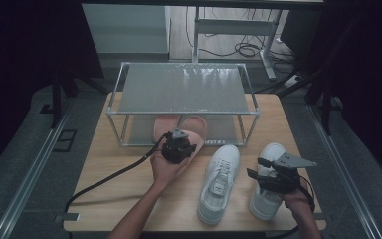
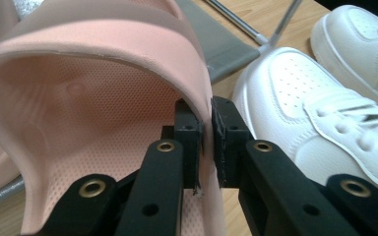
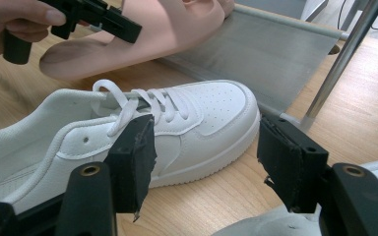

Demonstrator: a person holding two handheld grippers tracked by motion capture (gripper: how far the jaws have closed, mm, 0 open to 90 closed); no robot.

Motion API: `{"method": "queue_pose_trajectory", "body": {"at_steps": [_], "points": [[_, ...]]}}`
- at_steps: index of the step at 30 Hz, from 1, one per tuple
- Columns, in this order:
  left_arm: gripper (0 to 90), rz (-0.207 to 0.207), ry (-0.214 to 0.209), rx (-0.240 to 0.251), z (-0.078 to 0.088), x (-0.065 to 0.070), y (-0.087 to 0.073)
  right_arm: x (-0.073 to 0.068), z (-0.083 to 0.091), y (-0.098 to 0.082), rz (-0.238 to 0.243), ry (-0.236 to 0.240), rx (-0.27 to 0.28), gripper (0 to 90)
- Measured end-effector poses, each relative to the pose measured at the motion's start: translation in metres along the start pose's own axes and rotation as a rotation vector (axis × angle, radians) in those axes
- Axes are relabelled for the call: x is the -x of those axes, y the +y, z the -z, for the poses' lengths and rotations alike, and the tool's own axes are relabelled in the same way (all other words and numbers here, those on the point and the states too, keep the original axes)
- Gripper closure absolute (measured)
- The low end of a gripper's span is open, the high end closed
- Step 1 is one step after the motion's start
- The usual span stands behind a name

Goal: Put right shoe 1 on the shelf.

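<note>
My left gripper (image 1: 179,139) is shut on the strap edge of a pink slipper (image 1: 193,128), whose toe lies at the front of the rack's lower shelf. In the left gripper view the pads pinch the strap (image 2: 197,88) between them. A second pink slipper (image 1: 163,127) lies on that shelf beside it. Two white sneakers stand on the table: one (image 1: 220,181) in the middle and one (image 1: 267,201) at the right. My right gripper (image 1: 256,167) hovers open over the right sneaker. In its own view the gripper (image 3: 209,157) frames the middle sneaker (image 3: 197,113) with nothing between its pads.
A two-tier metal shoe rack (image 1: 184,89) stands at the back of the wooden table (image 1: 119,169). Its grey lower shelf (image 3: 275,54) and a leg (image 3: 339,64) sit just beyond the sneakers. A black cable (image 1: 109,177) trails from the left gripper across the table.
</note>
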State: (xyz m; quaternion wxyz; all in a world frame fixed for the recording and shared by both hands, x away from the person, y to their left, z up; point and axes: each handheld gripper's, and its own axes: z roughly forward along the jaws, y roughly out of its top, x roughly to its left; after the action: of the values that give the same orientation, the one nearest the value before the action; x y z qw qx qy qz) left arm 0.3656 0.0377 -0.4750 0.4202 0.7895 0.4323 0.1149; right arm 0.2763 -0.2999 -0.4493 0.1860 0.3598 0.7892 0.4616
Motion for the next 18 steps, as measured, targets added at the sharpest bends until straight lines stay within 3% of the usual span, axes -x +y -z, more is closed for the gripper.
{"method": "queue_pose_trajectory", "body": {"at_steps": [7,15,18], "points": [[82.8,0.025,-0.012,-0.003,-0.008,-0.005,0.005,0.000,-0.001,0.000,-0.001,0.001,0.000,39.8],[82.7,0.048,0.002,-0.015,-0.021,-0.011,0.010,0.000,-0.002,0.000,0.000,0.003,-0.006,39.8],[82.7,0.033,0.019,-0.025,-0.028,-0.007,0.013,0.000,-0.002,-0.001,-0.001,0.003,-0.007,39.8]]}}
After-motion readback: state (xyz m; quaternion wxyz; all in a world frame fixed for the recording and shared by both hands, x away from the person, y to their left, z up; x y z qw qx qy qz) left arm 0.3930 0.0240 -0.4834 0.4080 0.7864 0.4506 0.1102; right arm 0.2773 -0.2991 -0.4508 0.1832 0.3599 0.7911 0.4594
